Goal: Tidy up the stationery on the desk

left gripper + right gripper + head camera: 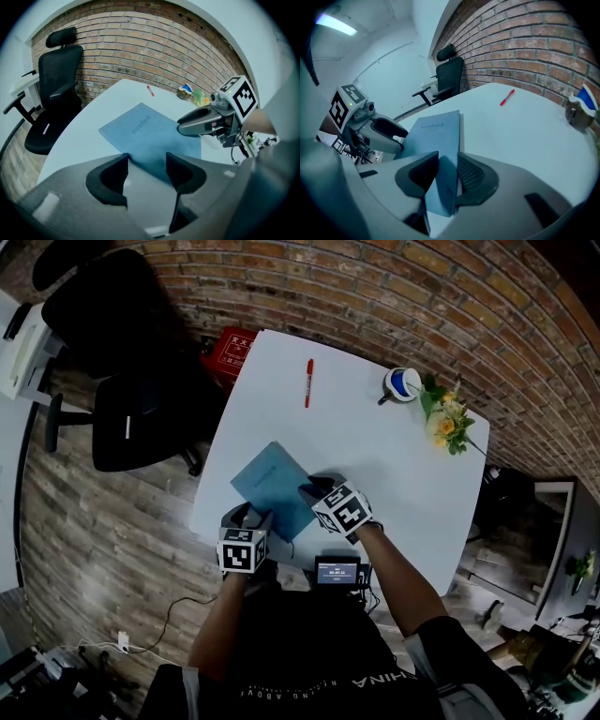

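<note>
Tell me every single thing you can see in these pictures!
table: one, white, in the middle of the room
notebook: one, blue, on the table's near side
pen: one, red, on the table's far side
tape dispenser: one (my best guess), blue and white on a dark base, far right corner of the table
flowers: one bunch, yellow and white with green leaves, beside the tape dispenser
office chair: one, black, left of the table
box: one, red, on the floor by the wall
brick wall: one, reddish brown, behind the table
screen: one, small and dark, at the person's chest
left tool: one, grey, jaws apart at the notebook's near edge
right tool: one, grey, jaws on the notebook's edge
</note>
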Demonstrator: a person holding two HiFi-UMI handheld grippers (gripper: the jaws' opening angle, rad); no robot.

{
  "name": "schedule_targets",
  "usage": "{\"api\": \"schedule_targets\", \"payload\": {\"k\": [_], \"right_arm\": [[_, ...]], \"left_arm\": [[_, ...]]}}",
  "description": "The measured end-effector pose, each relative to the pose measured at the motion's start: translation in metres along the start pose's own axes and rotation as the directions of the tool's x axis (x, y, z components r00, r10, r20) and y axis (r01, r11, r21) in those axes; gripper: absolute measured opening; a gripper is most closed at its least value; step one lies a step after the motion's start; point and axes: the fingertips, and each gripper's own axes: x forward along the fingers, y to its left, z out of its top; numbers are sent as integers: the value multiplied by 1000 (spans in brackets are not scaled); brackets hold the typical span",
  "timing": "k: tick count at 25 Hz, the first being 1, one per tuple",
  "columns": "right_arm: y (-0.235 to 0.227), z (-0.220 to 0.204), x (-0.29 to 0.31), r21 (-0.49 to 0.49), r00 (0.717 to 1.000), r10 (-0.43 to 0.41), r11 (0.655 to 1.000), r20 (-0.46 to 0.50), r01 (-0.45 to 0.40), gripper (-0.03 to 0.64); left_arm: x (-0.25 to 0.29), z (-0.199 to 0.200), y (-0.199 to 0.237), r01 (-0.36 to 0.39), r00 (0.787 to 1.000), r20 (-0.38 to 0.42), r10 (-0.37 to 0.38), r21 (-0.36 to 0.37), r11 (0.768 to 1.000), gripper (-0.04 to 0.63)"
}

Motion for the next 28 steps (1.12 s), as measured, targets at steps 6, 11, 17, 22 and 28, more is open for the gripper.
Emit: {"api": "schedule_targets", "payload": {"k": [6,11,17,22,28], "right_arm": [[-13,-17,-17,89,998,-54,995,19,52,129],[-27,-33,-36,155,993,-110,982,31,104,128],[-46,-52,-58,245,981,-188,954,47,171,127],[-61,-68,-76,314,966,-253,923,53,224,129],[-79,-87,-98,393,942,-333,874,53,286,129]], "left_arm": [[14,14,-14,40,999,-28,-38,94,995,258],[28,31,-32,83,996,-58,-74,186,979,258],[52,52,-59,145,988,-90,-123,304,942,258],[73,70,-84,193,981,-114,-160,399,897,256],[97,90,-118,246,969,-138,-204,492,835,247]]}}
